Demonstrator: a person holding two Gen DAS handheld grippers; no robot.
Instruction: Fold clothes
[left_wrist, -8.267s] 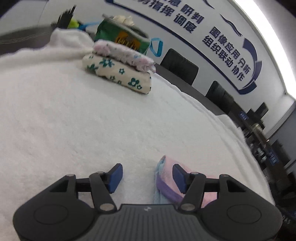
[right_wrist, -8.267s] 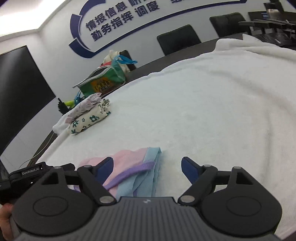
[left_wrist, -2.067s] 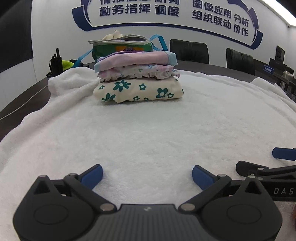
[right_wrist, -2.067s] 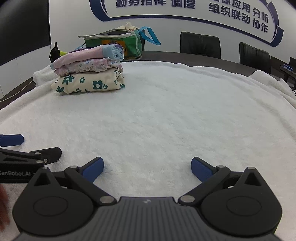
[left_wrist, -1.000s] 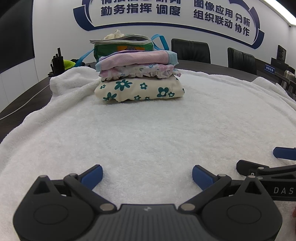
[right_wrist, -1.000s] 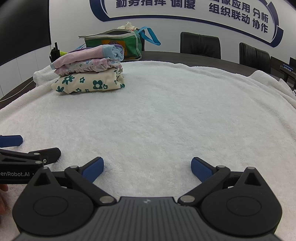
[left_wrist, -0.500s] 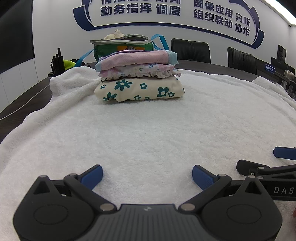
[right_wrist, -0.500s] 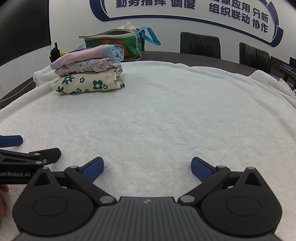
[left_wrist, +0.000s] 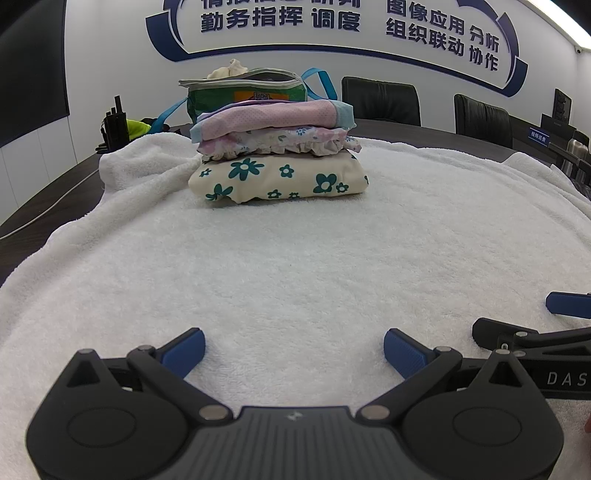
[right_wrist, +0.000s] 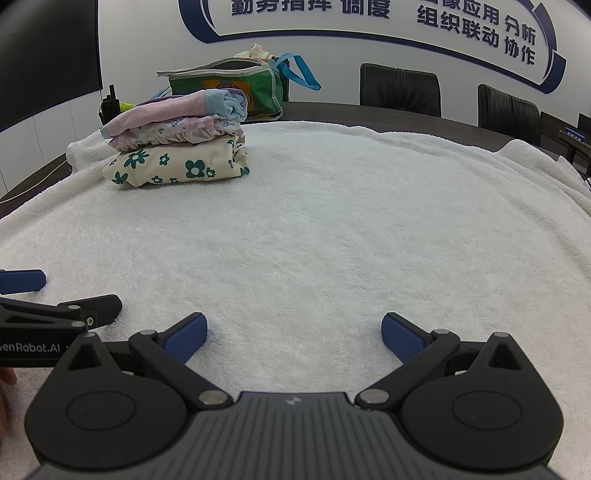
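Three folded garments make one stack (left_wrist: 277, 155) at the far left of the white towel (left_wrist: 295, 258) covering the surface: a floral cream piece at the bottom, a ruffled one in the middle, a pink one on top. One green bag (left_wrist: 245, 96) stands just behind the stack. Two black chairs (left_wrist: 380, 101) line the wall. The left gripper (left_wrist: 293, 349) and right gripper (right_wrist: 293, 332) rest side by side on the near towel, each with jaws wide apart and empty.
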